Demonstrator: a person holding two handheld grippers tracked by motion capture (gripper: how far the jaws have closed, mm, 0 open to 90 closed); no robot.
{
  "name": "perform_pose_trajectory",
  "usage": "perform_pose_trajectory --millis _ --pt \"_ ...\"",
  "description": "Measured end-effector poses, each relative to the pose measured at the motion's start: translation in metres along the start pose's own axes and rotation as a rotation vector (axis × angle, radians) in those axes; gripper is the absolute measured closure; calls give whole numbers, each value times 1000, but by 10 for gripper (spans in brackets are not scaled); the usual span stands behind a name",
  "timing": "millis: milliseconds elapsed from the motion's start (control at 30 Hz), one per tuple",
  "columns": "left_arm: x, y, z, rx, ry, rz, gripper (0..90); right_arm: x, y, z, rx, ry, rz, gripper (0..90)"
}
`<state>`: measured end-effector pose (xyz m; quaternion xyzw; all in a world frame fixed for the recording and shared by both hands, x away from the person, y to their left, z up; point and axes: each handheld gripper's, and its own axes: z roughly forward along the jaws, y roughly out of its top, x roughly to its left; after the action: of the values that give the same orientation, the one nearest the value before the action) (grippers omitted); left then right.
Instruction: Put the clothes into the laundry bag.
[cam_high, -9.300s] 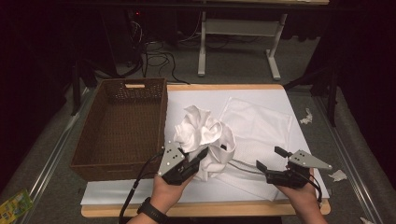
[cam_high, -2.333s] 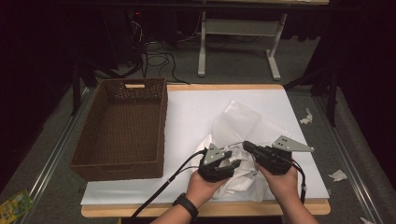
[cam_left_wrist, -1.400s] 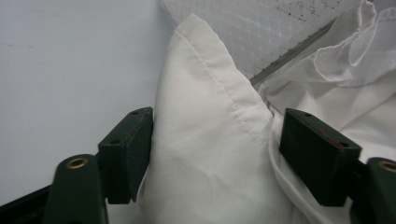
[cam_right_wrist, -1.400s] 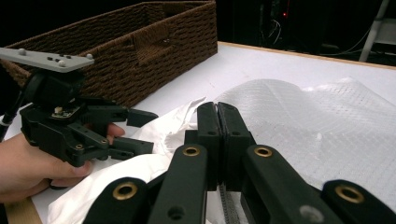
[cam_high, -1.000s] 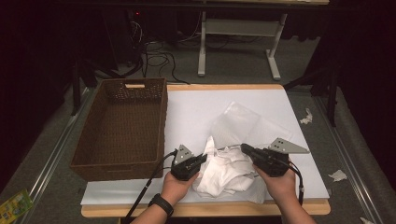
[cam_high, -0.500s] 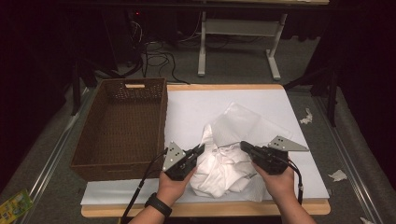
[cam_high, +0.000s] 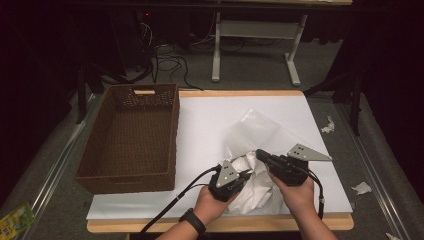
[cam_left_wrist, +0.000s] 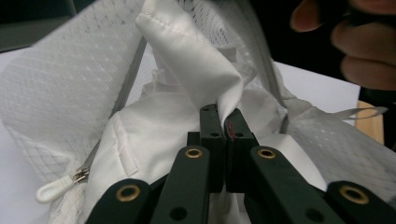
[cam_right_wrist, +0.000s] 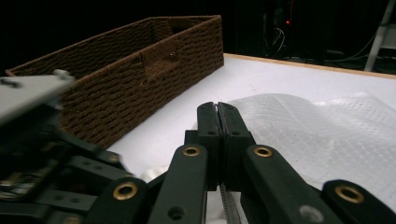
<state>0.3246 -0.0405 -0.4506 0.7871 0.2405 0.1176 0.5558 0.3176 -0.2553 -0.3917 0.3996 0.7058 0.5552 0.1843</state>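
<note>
I am working a white garment into a mesh laundry bag near the front edge of the surface. My left gripper is pinching a fold of the white cloth. My right gripper has its jaws pressed together just above the bag's zipper tape; whether it holds that edge, I cannot tell. Both fabrics look light, limp and a little slippery, so hems, seams and the zipper edge are the safest places to grip. The zipper pull hangs loose. A brown wicker basket stands well apart to the left, leaving open white room between and behind.
</note>
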Motion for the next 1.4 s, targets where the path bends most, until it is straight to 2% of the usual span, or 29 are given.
perform_pose_trajectory --millis 67,100,133,167,400,500,700,767,800,833,867,900,933,967,1000,1033,1067,1167,1233,1267,1300,1400 --pt "2 3 7 13 12 -7 885 0 0 -2 -4 8 0 899" --pt "5 6 13 31 26 -24 883 0 0 -3 -5 15 3 899" --pt "5 6 13 31 26 -24 882 0 0 -3 -5 15 3 899" --pt "8 8 18 56 35 -28 882 0 0 -5 -10 25 8 899" --pt "7 9 22 85 43 -13 879 4 1 -5 -18 48 16 899" --pt "4 10 12 42 16 -29 880 5 3 -2 -22 51 12 899" --pt "-6 17 -19 -37 -6 -16 883 9 6 3 -36 74 18 900" --pt "-8 21 -30 -52 -11 -19 883 13 9 4 -45 97 27 900" --pt "-8 21 -30 -52 -11 -19 883 13 9 4 -45 97 27 900" --pt "-7 23 -33 -57 -3 -14 883 17 11 5 -57 124 28 900" --pt "-7 23 -33 -57 -3 -14 883 17 11 5 -57 124 28 900" --pt "-4 24 -30 -53 15 -13 883 22 14 4 -69 144 32 900" --pt "-4 24 -30 -53 15 -13 883 24 15 3 -73 149 27 900" --pt "3 23 -24 -48 42 -25 883 25 16 3 -78 156 25 900" --pt "3 23 -24 -48 42 -25 882 25 16 3 -78 156 25 900" --pt "12 21 -15 -41 78 -48 883 27 17 1 -83 152 22 900" --pt "12 21 -15 -41 78 -48 882 27 17 1 -83 152 22 900" --pt "27 11 3 -25 158 -73 879 21 14 -1 -76 132 35 900" --pt "28 9 5 -25 160 -82 876 20 12 0 -74 131 38 900" --pt "26 7 5 -43 147 -90 856 18 11 1 -67 127 44 900" --pt "25 7 3 -55 133 -89 788 16 9 1 -67 128 40 900" --pt "18 6 -8 -87 108 -82 665 15 9 0 -63 118 39 900"
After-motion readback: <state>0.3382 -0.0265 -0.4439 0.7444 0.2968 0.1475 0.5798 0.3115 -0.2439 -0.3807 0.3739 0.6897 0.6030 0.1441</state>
